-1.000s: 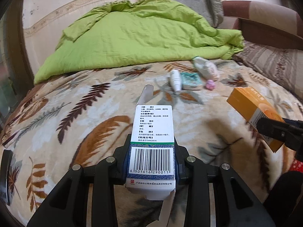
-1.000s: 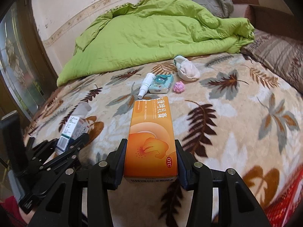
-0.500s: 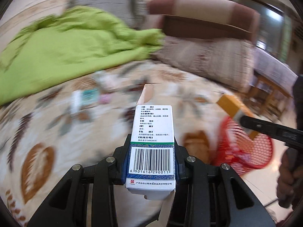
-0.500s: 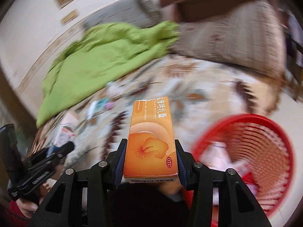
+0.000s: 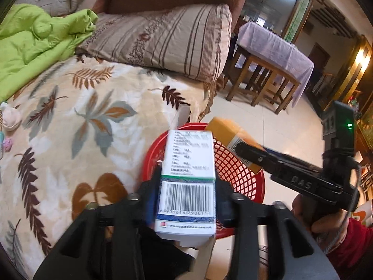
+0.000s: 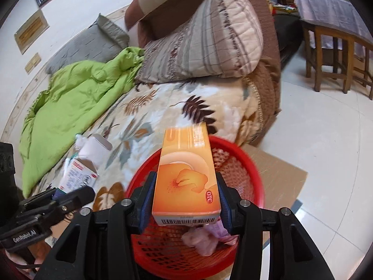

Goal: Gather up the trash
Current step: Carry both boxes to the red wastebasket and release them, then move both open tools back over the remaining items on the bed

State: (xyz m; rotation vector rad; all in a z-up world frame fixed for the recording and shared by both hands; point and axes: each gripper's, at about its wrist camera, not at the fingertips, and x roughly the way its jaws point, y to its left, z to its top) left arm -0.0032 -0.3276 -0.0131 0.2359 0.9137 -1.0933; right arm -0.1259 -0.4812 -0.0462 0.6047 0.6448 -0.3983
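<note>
Two grippers are hanging over a red mesh basket (image 6: 244,182) set on the floor beside the bed (image 5: 70,121), each carrying a piece of trash. The right gripper (image 6: 186,200) is pinching an orange medicine box (image 6: 186,175) between its jaws, the box's long axis pointing forward across the basket's opening (pale crumpled scraps are already lying inside). The left gripper (image 5: 186,200) is clamping a white barcoded box (image 5: 187,182) the same way, its far end reaching over the near rim. The basket is sitting below and just ahead of both; the right one appears more squarely above it, so a simple release should drop its box in.
</note>
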